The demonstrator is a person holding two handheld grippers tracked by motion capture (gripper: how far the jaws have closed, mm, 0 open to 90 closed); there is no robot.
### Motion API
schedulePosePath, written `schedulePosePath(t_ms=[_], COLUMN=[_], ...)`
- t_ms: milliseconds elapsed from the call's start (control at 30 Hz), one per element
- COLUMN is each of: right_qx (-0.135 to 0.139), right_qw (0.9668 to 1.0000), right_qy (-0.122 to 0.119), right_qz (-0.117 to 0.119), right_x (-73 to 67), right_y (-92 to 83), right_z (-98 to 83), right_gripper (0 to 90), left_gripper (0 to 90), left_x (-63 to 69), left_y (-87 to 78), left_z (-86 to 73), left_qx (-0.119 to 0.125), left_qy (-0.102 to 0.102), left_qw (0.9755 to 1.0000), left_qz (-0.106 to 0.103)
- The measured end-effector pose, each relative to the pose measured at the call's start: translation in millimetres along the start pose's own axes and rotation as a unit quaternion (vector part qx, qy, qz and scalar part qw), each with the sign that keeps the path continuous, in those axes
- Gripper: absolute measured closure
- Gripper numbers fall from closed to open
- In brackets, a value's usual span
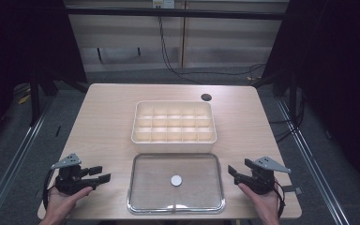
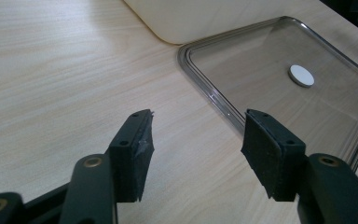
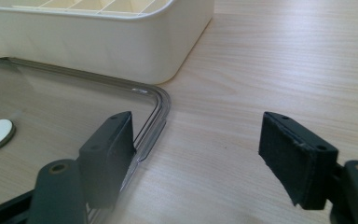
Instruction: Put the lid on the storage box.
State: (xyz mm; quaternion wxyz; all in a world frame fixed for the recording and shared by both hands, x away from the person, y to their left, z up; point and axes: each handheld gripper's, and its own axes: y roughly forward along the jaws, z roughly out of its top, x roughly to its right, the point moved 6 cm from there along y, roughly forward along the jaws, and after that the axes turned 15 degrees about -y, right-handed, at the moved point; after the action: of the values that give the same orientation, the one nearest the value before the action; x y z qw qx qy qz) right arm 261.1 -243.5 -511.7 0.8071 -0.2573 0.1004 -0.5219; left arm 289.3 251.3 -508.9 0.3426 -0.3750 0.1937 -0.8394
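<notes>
Plainly rectangular clear lid (image 1: 145, 187); gridded cream box (image 1: 173, 139).

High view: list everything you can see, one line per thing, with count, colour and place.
table: one, light wood, middle of the view
divided box: one, cream, centre of the table, its compartments look empty
clear lid: one, see-through with a grey rim, flat on the table just on the near side of the box
round disc: one, white, at the middle of the lid
hole: one, dark, in the tabletop beyond the box's far right corner
cables: several, black, on the floor beyond the table
left gripper: one, black, near left of the table, jaws open, nothing held
right gripper: one, black, near right, jaws open, nothing held
</notes>
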Motion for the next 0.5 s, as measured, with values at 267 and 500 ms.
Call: schedulePosePath(t_ms=[267,500], right_qx=[-0.019,-0.011], right_qw=[0.9996,0.9988], right_qy=[0.008,0.018], right_qz=[0.022,0.044], right_x=[-4.7,-10.0], right_y=[-4.5,-17.7], right_z=[2.3,10.1], right_gripper=[24.9,33.5], left_gripper=[40.8,47.0], left_x=[0.7,10.1], left_y=[-1.1,-7.9], left_z=[-1.3,1.1], left_qx=[-0.009,0.007], left_qy=[0.004,0.005], left_qw=[1.0,0.9997], left_qz=[0.0,-0.022])
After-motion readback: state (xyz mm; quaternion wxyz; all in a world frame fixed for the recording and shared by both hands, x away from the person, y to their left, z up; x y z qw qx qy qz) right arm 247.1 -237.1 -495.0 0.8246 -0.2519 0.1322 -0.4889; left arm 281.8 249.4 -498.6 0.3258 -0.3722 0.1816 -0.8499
